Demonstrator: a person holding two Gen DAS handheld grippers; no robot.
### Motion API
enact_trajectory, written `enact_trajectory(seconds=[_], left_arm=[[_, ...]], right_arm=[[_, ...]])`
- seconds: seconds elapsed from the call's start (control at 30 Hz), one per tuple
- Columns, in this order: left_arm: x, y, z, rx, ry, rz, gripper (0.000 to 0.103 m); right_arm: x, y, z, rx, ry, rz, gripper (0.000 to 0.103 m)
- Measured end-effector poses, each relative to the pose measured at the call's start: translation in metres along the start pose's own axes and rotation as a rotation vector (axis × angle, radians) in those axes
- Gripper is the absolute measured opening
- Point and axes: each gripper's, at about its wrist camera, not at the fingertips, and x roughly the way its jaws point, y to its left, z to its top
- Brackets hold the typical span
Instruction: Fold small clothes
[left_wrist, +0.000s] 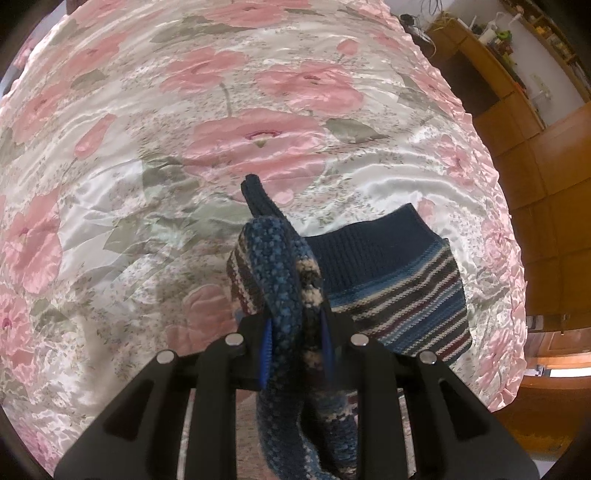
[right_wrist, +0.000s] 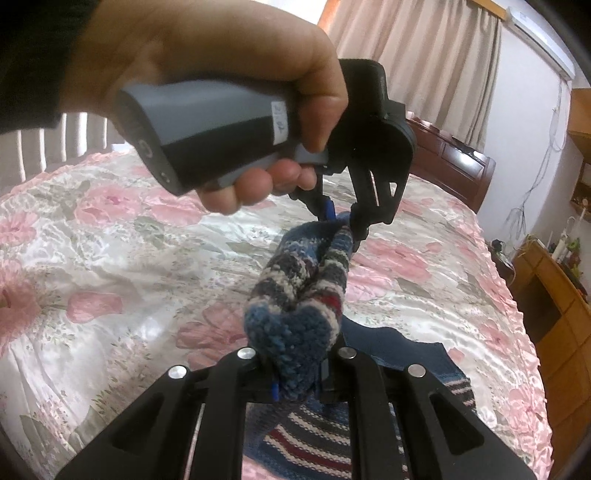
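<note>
**Both grippers clamped on a striped knit garment above the bed**

The left gripper (left_wrist: 297, 343) has its blue-padded fingers closed tight on a bunched fold of the striped knit garment (left_wrist: 399, 295). The right gripper (right_wrist: 295, 384) pinches another thick fold the same way, and the chunky wool stretches between the two tools. A hand (right_wrist: 236, 74) grips the left tool's grey handle. The rest of the garment, with its navy ribbed band and blue, cream and maroon stripes, lies on the glossy, wrinkled floral bedspread (left_wrist: 147, 155) near its right edge.
</note>
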Motion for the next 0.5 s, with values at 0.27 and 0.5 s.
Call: enact_trajectory(seconds=[0.27, 0.5], left_arm=[[0.008, -0.038, 0.007, 0.030, 0.004, 0.002, 0.020], [0.015, -0.066, 0.014, 0.045, 0.006, 0.009, 0.020]], right_arm=[[-0.009, -0.029, -0.010, 0.037, -0.004, -0.018, 0.012], [-0.015, -0.059, -0.020, 0.077, -0.008, -0.027, 0.012]])
